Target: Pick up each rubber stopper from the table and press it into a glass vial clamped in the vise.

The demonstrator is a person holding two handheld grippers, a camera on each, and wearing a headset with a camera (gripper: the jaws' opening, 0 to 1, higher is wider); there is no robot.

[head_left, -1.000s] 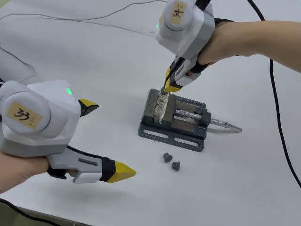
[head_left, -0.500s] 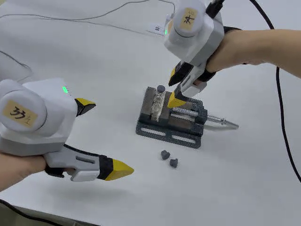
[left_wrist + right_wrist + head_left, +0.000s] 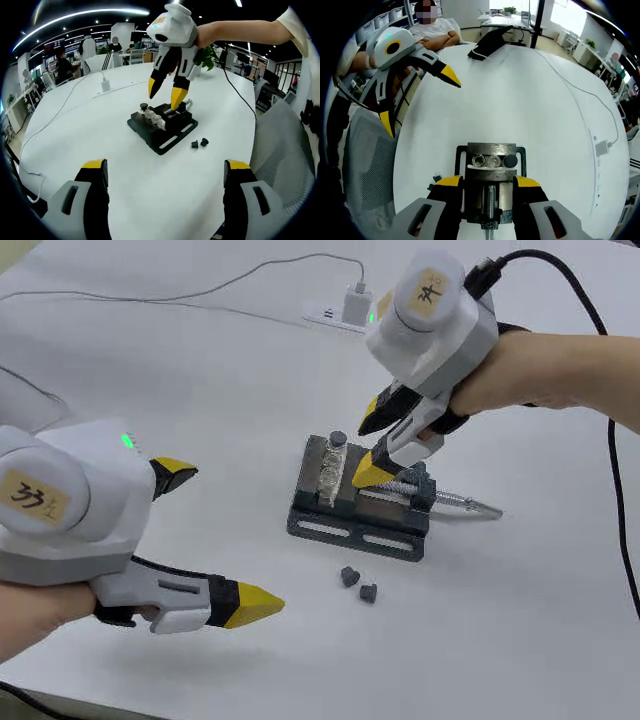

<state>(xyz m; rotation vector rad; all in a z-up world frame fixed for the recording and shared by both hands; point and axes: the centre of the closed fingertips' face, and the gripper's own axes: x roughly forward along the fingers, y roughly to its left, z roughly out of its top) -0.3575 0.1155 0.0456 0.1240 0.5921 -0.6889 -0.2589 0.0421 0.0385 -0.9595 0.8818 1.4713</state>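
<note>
A dark vise holds a row of glass vials. The far vial carries a dark rubber stopper; in the right gripper view that stopper sits beside two unstoppered vials. Two loose stoppers lie on the table in front of the vise, also seen as loose stoppers. My right gripper hovers open just right of the vials, holding nothing, over the vise. My left gripper is open and empty at the near left, well away from the vise.
A white power strip with a charger and its cables lie at the far side of the white table. The vise screw handle sticks out to the right. A black cable trails from the right gripper. A person sits beyond the table.
My right gripper, shut on the stopper atop the far vial a second ago, has opened and drawn back up and to the right. The stopper stays in the vial. The left gripper barely moved.
</note>
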